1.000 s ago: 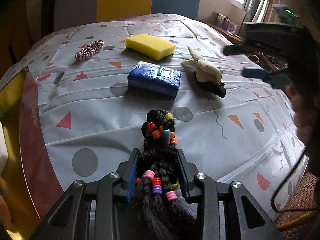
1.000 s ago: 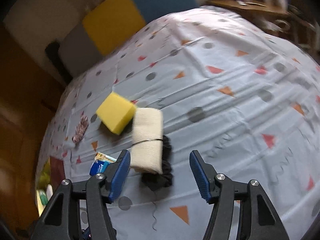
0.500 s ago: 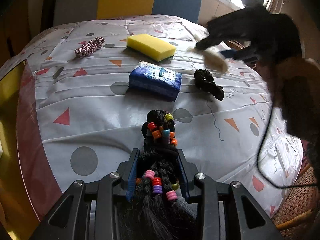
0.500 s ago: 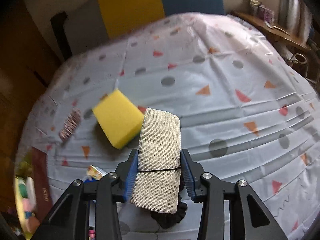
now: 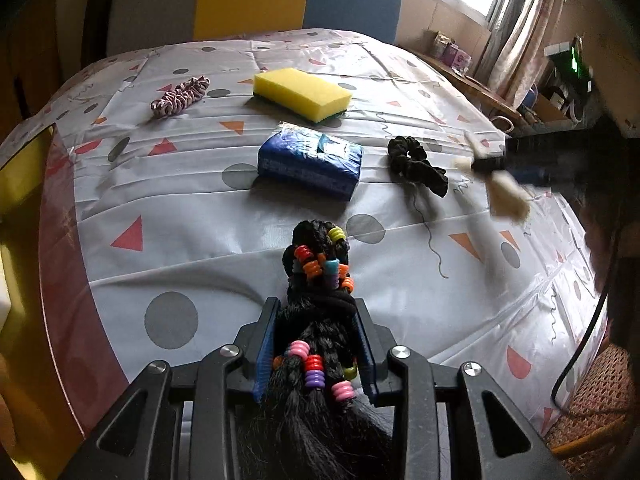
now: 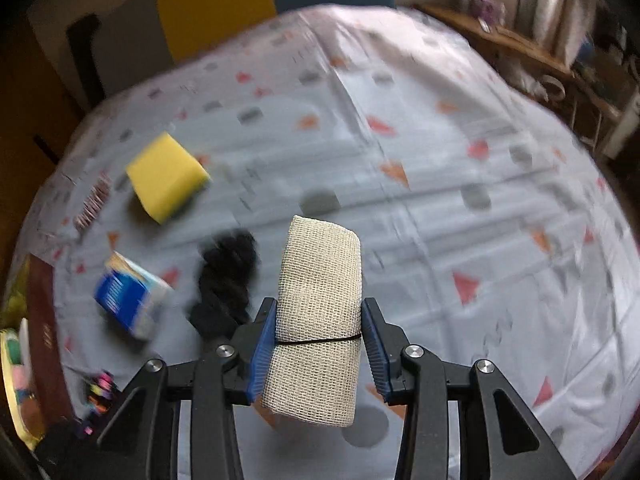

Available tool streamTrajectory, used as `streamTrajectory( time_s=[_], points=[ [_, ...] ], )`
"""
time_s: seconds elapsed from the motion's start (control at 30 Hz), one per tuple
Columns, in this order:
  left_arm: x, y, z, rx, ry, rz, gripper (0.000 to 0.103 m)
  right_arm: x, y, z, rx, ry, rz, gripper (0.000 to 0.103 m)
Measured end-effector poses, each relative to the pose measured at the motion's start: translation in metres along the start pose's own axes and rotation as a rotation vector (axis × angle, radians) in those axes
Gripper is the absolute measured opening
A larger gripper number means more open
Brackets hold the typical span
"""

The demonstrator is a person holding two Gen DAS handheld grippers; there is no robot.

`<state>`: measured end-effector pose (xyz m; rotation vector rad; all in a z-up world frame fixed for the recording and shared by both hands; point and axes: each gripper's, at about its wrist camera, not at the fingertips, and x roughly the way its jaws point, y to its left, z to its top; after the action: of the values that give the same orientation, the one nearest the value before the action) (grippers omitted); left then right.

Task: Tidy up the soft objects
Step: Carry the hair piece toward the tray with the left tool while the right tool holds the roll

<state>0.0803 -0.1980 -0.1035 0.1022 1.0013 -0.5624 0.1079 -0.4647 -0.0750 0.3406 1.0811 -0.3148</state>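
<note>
My left gripper (image 5: 316, 307) is shut on a black braided hairpiece with coloured beads (image 5: 320, 264), held low over the patterned tablecloth (image 5: 160, 208). My right gripper (image 6: 319, 306) is shut on a beige gauze roll (image 6: 320, 264) bound with a thin black band, lifted clear of the cloth. In the left wrist view the gauze roll (image 5: 508, 200) is a blur at the right, with a person's hand behind it. On the cloth lie a black scrunchie (image 5: 416, 164), a blue tissue pack (image 5: 310, 162), a yellow sponge (image 5: 302, 94) and a pink striped scrunchie (image 5: 180, 94).
A yellow-rimmed container (image 6: 12, 380) holding soft things sits past the table's left edge. A chair with a grey, yellow and blue back (image 5: 252, 0) stands behind the table. A cluttered wooden shelf (image 5: 472, 84) runs along the right under the window.
The right gripper shut on the gauze roll, lifted it off the black scrunchie and carried it right and toward the near side. The left gripper kept still with the hairpiece.
</note>
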Motion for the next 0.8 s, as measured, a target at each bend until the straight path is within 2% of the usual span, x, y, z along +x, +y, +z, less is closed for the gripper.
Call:
streamTrajectory(
  time_s=[0.1,0.33,0.5,0.8],
  points=[
    [-0.002,-0.002,-0.001,0.013,0.006,0.007,0.034,0.016,-0.010,-0.009,0.020,0.053,-0.009,0.043],
    [-0.010,-0.005,-0.003,0.008,0.010,0.000,0.033,0.024,-0.008,-0.013,-0.012,0.074,-0.033,0.044],
    [-0.031,-0.011,-0.001,0.025,-0.031,-0.006,0.033,0.024,-0.007,-0.016,-0.030,0.072,-0.051,0.044],
    [-0.094,-0.016,0.008,0.039,-0.162,0.019,0.033,0.028,0.003,-0.017,-0.060,0.070,-0.069,0.044]
  ],
)
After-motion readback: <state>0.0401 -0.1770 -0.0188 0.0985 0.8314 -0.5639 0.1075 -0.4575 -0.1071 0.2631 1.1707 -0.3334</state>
